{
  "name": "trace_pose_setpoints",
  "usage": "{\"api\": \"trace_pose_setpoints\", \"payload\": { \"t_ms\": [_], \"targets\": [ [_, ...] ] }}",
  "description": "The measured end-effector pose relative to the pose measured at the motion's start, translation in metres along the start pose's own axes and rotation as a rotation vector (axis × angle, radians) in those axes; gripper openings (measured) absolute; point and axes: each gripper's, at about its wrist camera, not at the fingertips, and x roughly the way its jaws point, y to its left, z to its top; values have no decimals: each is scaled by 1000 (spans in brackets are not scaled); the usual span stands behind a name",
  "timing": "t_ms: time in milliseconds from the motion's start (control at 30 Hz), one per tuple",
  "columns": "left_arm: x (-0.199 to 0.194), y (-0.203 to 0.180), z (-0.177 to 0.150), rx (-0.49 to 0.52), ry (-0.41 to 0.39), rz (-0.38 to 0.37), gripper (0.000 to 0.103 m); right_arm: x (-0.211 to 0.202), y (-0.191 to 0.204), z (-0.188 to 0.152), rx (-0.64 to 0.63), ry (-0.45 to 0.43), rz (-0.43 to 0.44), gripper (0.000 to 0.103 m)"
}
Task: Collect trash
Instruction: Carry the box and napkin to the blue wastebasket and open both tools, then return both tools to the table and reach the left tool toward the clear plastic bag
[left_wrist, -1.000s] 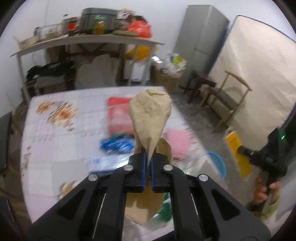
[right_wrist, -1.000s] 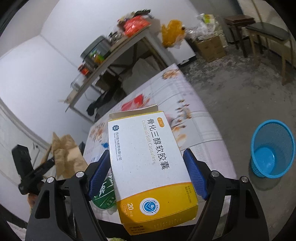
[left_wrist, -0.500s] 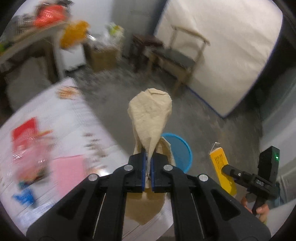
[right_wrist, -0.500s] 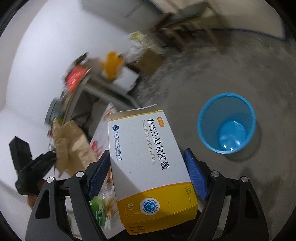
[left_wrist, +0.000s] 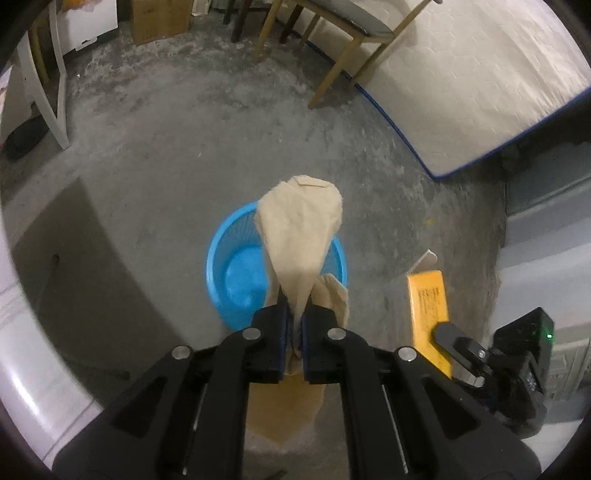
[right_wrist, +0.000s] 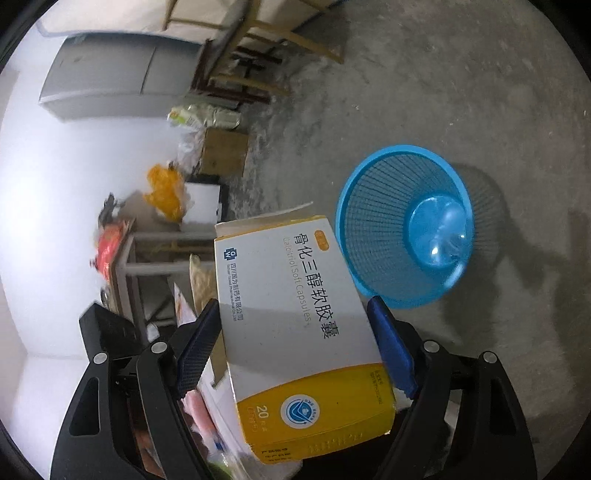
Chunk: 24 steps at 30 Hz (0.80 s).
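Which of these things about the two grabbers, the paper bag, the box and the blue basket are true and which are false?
1. The left gripper pinches a brown paper bag. True.
2. The right gripper is empty. False: it holds a white and yellow medicine box.
3. The blue basket stands on the table. False: it stands on the concrete floor.
4. The basket looks empty. True.
5. The box's top flap is open. True.
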Motion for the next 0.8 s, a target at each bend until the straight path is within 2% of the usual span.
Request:
{"api": "trace_pose_setpoints", "payload": {
  "t_ms": [33,100,267,467,667,800],
  "targets": [
    [9,-2,4,-2,-3,3,36,12,-5,11,12,-7,-14,84],
    [18,-1,6,-33,-13,36,61,28,-12,24,31,-3,-48,90],
    [19,6,-6,-54,11,0,64,46,-34,33,75,0,-93,90],
    [-14,16,-23,-27,-15,-27,69,29,-42,15,41,-2,-107,90],
    [-97,34,-47,18,-108,-77,75,-6,-28,-14,-101,-8,-200,90],
    [-189,65,-80,49,-228,-112,81,-24,4,-43,-265,0,-234,90]
  ]
}}
